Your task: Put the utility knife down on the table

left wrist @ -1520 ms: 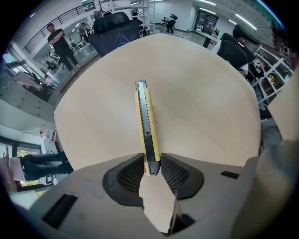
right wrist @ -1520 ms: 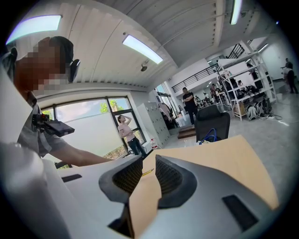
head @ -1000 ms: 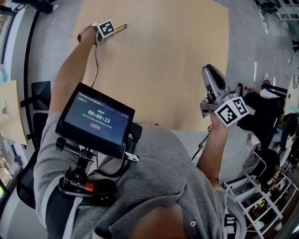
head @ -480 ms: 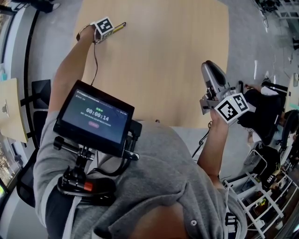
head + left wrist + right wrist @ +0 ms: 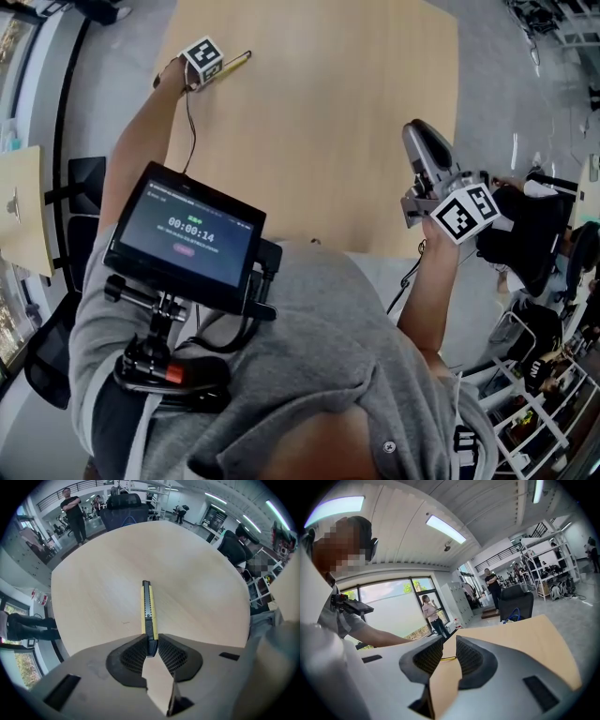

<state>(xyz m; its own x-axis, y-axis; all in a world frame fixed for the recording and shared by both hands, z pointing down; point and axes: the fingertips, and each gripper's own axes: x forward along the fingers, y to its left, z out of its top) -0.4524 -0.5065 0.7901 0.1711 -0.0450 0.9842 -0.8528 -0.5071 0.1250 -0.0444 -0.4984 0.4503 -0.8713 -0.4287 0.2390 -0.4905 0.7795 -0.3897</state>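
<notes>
Pale wooden table (image 5: 328, 141) fills the head view. Below it, a tablet (image 5: 185, 236) mounted at the person's chest shows a timer reading 00:00:14. Around the table lies a grey floor in a bright open hall with strip lights, tall windows, metal racks, black office chairs and a few people standing far off.

The utility knife (image 5: 148, 616) is slim, with a yellow body and a black ribbed slider track down its middle. The left gripper (image 5: 150, 644) is clamped on its rear end, and the knife points away over the table near the far left corner; whether it touches the wood cannot be told. The right gripper (image 5: 449, 656) is over the table's near right edge, well apart from the knife, its jaws narrowly parted with nothing between them.
</notes>
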